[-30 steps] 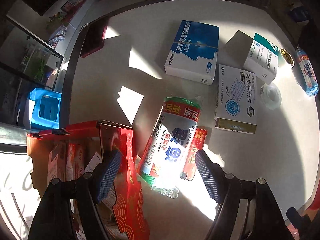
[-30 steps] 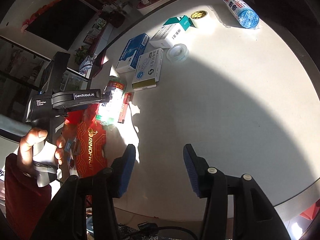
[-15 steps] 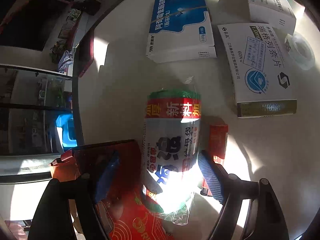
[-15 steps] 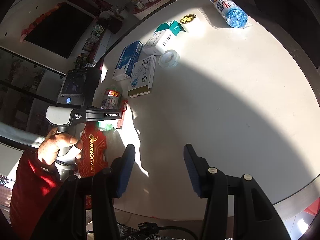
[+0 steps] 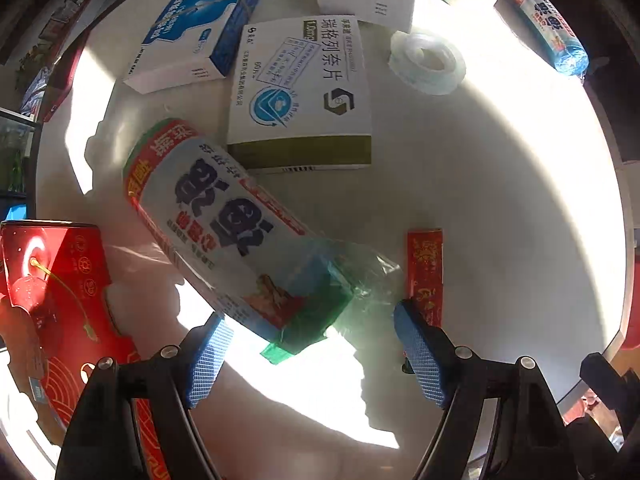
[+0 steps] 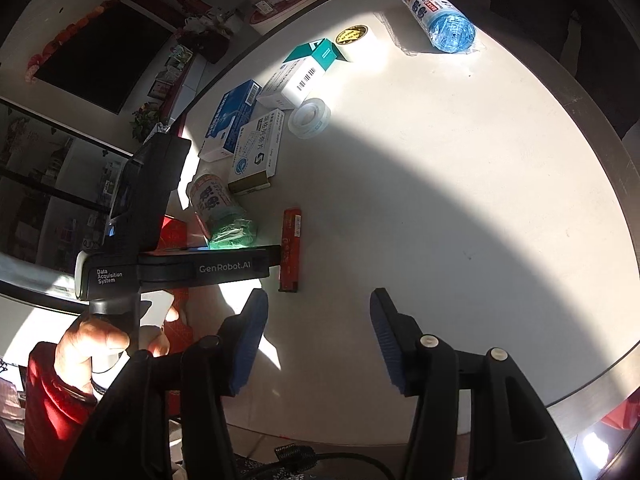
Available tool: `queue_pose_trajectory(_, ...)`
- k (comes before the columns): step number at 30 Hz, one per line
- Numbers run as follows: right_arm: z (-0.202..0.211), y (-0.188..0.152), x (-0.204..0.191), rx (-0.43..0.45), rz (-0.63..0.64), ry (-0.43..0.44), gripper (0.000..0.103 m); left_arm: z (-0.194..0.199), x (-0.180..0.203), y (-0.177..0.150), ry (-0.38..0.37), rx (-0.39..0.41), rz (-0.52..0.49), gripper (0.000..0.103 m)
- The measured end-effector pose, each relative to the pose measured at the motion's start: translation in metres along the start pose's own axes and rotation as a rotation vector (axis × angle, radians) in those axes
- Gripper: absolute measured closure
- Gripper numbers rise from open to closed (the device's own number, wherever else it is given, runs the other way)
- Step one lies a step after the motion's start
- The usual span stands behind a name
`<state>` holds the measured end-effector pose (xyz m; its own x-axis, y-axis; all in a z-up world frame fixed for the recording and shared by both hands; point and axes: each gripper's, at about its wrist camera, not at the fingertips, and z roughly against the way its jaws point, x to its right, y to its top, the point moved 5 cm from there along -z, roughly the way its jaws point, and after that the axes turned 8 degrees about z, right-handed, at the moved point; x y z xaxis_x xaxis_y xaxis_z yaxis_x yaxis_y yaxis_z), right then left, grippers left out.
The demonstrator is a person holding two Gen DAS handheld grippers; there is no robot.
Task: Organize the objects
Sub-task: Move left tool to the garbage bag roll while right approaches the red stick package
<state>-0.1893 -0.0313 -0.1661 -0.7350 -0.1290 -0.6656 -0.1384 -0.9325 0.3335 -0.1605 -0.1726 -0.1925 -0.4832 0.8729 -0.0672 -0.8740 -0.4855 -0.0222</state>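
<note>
Green bag roll (image 5: 240, 240) lies just ahead of the wide-open, empty left claw (image 5: 316, 354) (tilted diagonally), claw low over the surface (image 5: 500, 200)

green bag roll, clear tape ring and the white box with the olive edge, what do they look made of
Green bag roll in printed wrapper: seemingly thin plastic film, glossy; the clear wrap crinkles past its green end.
Clear tape ring: likely transparent plastic tape, shiny; the table shows through it.
White box with olive edge: probably printed cardboard, smooth and slightly satin, with crisp folded corners and flat faces.
</note>
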Motion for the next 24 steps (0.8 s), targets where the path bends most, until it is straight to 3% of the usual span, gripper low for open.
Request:
queue_pose_trajectory(2,0.002,0.002,0.006,0.006,0.001,-0.058,0.05,0.002,0.022,-0.007,-0.002,0.037,-0.038,0.018)
queue_pose_trajectory(5,0.01,0.004,0.02,0.017,-0.016,-0.102,0.05,0.007,0.027,-0.011,-0.053,0.019,-0.014,0.02)
queue_pose_trajectory(10,-0.002,0.005,0.032,-0.034,-0.03,-0.19,0.049,0.041,-0.006,0.002,-0.053,0.107,0.1,0.02)
queue_pose_trajectory(16,-0.039,0.008,0.006,-0.11,0.033,-0.284,0.049,0.077,-0.055,0.021,-0.093,0.16,0.255,0.019)
queue_pose_trajectory(20,-0.055,0.01,-0.011,-0.137,0.085,-0.352,0.049,0.07,-0.084,0.03,-0.104,0.116,0.377,0.018)
queue_pose_trajectory(22,-0.061,0.011,-0.013,-0.147,0.098,-0.398,0.049,0.05,-0.086,0.009,-0.13,0.078,0.41,0.018)
queue_pose_trajectory(24,-0.067,0.011,-0.015,-0.156,0.113,-0.44,0.049,0.044,-0.083,0.012,-0.145,0.061,0.421,0.017)
